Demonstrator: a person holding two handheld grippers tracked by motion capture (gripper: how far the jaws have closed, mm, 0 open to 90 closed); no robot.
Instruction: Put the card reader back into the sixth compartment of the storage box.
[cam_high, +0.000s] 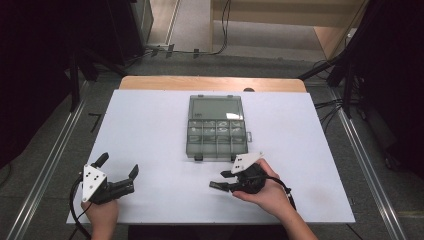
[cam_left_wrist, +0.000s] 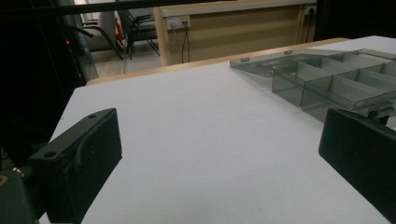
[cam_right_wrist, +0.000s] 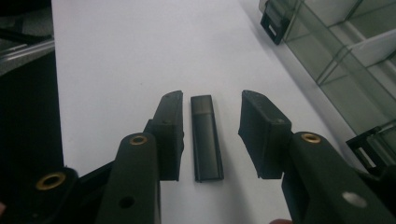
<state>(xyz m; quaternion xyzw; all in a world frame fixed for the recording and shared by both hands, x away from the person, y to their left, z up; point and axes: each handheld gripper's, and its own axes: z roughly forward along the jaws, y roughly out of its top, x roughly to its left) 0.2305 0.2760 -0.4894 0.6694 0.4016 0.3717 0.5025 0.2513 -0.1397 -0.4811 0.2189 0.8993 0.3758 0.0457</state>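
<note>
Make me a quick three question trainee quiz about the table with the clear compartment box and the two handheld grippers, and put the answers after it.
1. True or false: the small black stick lies between the two pads of the right gripper, with a gap on each side.
2. Is the lid of the compartment box A) closed, B) folded open away from the person, C) taken off and lying by the left gripper?
3. What do the left gripper's jaws have between them?

Key
1. True; neither pad presses on it yet.
2. B.
3. Nothing but bare white table top; the jaws stand wide apart.
</note>
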